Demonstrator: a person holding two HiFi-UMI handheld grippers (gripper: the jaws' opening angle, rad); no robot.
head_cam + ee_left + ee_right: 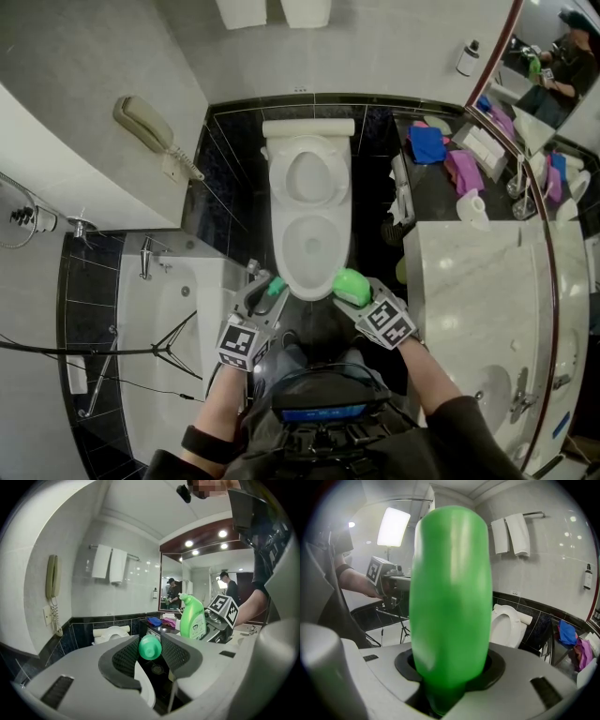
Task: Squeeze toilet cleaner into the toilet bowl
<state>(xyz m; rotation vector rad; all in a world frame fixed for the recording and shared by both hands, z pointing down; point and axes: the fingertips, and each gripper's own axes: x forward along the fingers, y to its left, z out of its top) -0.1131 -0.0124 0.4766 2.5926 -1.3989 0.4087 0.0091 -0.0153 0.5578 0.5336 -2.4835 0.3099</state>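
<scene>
The white toilet (309, 216) stands ahead with lid and seat up, its bowl open. My right gripper (353, 287) is shut on the green cleaner bottle (352, 286) just over the bowl's front rim. In the right gripper view the bottle (450, 602) fills the middle, clamped between the jaws, with the toilet (508, 623) behind it. My left gripper (269, 288) is shut on a small green cap (150, 647) held between its pads. From the left gripper view the bottle (192, 618) stands upright to the right, its nozzle pointing up.
A bathtub (178, 319) with a tripod (173, 342) lies to the left. A marble counter (469, 272) with a sink is on the right, with blue (427, 143) and pink (463, 172) cloths on a dark shelf. A wall phone (150, 127) hangs at left.
</scene>
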